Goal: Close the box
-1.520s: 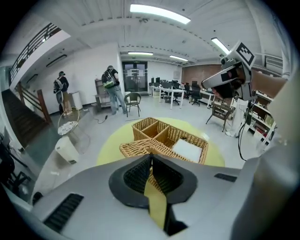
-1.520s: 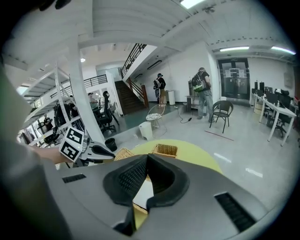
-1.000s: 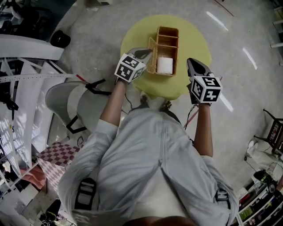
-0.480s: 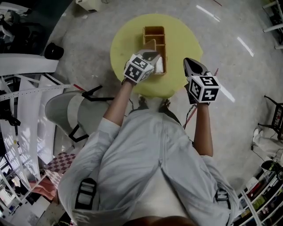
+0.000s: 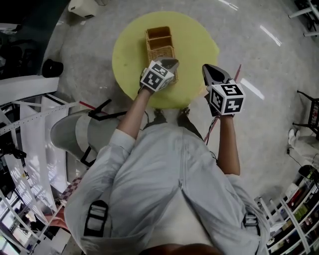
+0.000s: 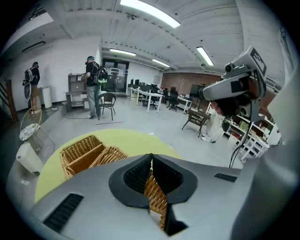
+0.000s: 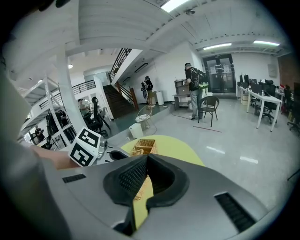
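Observation:
A wicker box (image 5: 158,36) stands on the round yellow table (image 5: 197,42). Its wicker lid (image 5: 163,52) lies low over the near compartment, while the far compartment shows open. My left gripper (image 5: 171,63) is at the lid's near edge and is shut on it. In the left gripper view a strip of wicker lid (image 6: 154,194) is pinched between the pads of the left gripper (image 6: 150,157), with the box (image 6: 83,151) beyond. My right gripper (image 5: 209,68) hovers at the table's right edge, apart from the box. In its own view the right gripper (image 7: 146,157) is shut and holds nothing.
A grey chair (image 5: 75,130) stands left of the person, close to the table. A black round object (image 5: 52,67) and a white box (image 5: 82,6) lie on the floor at the far left. A white bin (image 6: 29,158) sits beyond the table. A person (image 6: 92,84) stands far off.
The lid has swung from standing open at the box's left side down over the near compartment, held by the left gripper. The white item inside is now covered. The right gripper has barely moved.

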`<move>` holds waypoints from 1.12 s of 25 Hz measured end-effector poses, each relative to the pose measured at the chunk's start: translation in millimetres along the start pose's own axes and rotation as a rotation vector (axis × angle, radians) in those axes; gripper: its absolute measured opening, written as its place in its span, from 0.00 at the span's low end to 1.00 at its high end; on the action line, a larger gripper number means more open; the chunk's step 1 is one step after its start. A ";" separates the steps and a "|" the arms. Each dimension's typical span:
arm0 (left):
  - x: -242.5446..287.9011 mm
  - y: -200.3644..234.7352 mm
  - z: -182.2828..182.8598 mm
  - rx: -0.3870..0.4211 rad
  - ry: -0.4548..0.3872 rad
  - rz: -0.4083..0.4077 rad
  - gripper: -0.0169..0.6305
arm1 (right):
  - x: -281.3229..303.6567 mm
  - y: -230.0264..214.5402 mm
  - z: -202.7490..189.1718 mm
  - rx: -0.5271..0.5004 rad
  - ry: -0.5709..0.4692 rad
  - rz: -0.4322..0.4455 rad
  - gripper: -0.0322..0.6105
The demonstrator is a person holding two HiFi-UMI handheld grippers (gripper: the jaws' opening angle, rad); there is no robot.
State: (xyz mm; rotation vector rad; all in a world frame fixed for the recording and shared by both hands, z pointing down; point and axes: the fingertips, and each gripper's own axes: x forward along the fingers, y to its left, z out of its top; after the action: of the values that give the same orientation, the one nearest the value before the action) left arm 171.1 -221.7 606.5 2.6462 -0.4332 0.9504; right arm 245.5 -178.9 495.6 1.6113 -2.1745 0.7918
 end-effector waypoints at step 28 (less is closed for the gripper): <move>18.6 -2.5 -14.1 0.042 0.064 -0.075 0.31 | -3.8 -27.0 -1.1 0.049 0.005 -0.055 0.09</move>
State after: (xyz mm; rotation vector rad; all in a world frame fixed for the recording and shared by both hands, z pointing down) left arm 177.8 -217.5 628.7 2.6400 -0.3010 1.0284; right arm 272.2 -181.0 500.8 1.6831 -2.1132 0.8375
